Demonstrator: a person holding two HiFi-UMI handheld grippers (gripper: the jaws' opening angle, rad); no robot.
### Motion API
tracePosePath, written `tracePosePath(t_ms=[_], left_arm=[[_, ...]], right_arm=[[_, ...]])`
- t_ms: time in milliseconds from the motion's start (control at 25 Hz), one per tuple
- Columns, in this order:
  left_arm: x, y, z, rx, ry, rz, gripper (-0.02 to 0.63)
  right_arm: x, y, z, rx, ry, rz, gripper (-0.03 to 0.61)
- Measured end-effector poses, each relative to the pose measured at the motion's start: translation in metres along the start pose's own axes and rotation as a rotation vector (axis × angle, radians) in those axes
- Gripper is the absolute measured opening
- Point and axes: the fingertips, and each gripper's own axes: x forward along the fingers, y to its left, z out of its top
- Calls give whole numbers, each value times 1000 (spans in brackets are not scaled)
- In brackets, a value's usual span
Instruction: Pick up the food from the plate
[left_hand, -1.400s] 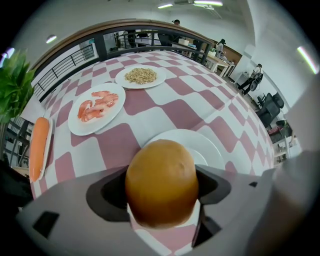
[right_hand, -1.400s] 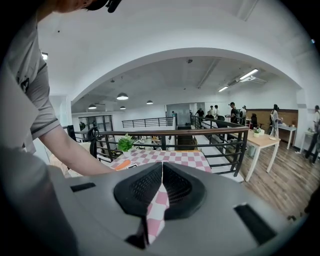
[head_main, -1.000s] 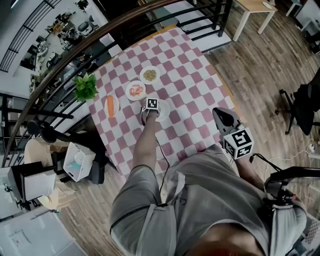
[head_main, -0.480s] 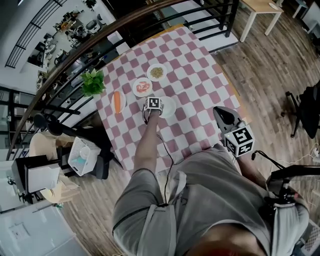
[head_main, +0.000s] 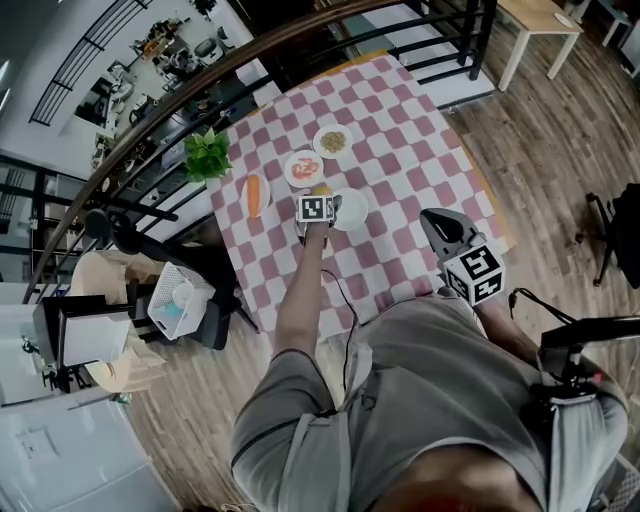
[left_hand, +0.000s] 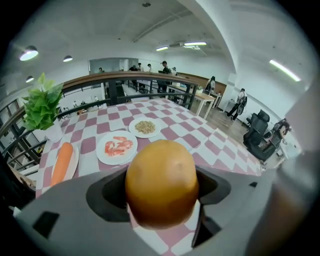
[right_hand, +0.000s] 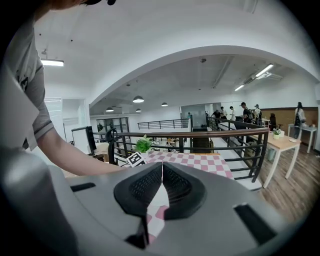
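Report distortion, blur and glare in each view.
Head view: fisheye curves the railing and floorboards. Left gripper view: dark round corners; the orange food in the left tongs looms large. Right gripper view: same dark corners, bright ceiling lamps, right tongs shut, sharp.

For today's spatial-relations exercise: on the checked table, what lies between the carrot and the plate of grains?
A white plate of pink shrimp-like pieces lies between the carrot and the plate of grains, shown clearly in the left gripper view.

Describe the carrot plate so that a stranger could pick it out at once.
Find the pink-checked table; by the potted plant at its edge lies a plate. Unlike its neighbours' small pieces, it carries one long orange carrot.
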Motion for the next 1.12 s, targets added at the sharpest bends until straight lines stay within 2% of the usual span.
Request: tracePosePath(t_ms=[360, 560, 840, 1120], left_arm=[[-71, -36, 41, 74, -286, -73, 370], [-116, -60, 55, 122, -407, -89, 370], [-198, -93, 75, 124, -601, -117, 370], [-283, -116, 81, 149, -772, -106, 370]], right_arm=[[19, 30, 6, -38, -3, 85, 14], [28, 42, 10, -67, -6, 133, 14], [38, 54, 27, -98, -27, 185, 14], [39, 57, 52, -112, -83, 216, 14]])
